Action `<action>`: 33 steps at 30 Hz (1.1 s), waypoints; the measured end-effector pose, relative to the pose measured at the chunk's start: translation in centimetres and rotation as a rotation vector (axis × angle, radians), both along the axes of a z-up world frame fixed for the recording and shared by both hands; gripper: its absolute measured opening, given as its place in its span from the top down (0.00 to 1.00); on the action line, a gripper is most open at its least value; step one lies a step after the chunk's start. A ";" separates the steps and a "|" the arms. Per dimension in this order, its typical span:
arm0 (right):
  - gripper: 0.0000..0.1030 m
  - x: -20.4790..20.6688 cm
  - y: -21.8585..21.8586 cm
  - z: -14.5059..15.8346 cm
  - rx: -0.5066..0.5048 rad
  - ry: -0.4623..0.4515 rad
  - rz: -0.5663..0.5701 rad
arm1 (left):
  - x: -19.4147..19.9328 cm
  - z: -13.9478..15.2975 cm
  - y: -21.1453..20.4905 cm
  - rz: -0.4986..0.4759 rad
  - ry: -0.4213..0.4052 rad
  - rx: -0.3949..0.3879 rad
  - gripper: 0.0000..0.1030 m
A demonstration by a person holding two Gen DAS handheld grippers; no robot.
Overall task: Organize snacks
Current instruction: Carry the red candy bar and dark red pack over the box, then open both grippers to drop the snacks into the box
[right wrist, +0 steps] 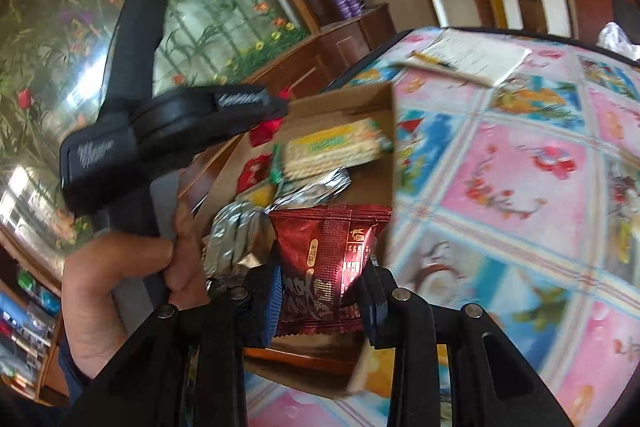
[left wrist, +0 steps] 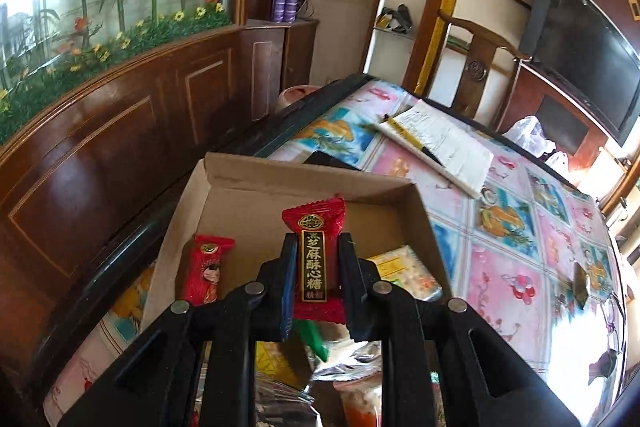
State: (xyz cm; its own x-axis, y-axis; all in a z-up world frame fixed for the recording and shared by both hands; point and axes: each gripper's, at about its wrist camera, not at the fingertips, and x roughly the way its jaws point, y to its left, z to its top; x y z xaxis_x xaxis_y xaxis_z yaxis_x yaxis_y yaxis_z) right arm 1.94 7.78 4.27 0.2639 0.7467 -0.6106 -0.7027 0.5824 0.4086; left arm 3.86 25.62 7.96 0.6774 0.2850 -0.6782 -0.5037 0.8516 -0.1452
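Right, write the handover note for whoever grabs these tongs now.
Left tongs: shut on a red sesame candy, held above the cardboard box.
Right tongs: shut on a dark red snack packet, near the box.
Done: cracker pack, foil packs and another red candy are in the box.
Left: drop both held snacks into the box. Whether loose snacks remain elsewhere cannot be seen.

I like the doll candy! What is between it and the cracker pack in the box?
In the left wrist view, bare box floor shows there, though the left gripper and its red sesame candy hide part of the stretch.
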 end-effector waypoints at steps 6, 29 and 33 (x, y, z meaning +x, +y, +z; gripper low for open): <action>0.65 -0.6 1.3 -1.1 -0.019 -0.013 0.047 | 0.1 -0.8 0.3 0.023 0.033 0.004 0.82; 0.45 -2.0 0.4 0.3 0.000 -0.090 0.059 | -1.1 0.3 0.9 0.108 -0.048 0.020 0.29; 0.43 -1.7 -1.1 1.5 0.049 -0.107 0.033 | -2.1 1.6 0.3 0.106 -0.140 0.020 0.27</action>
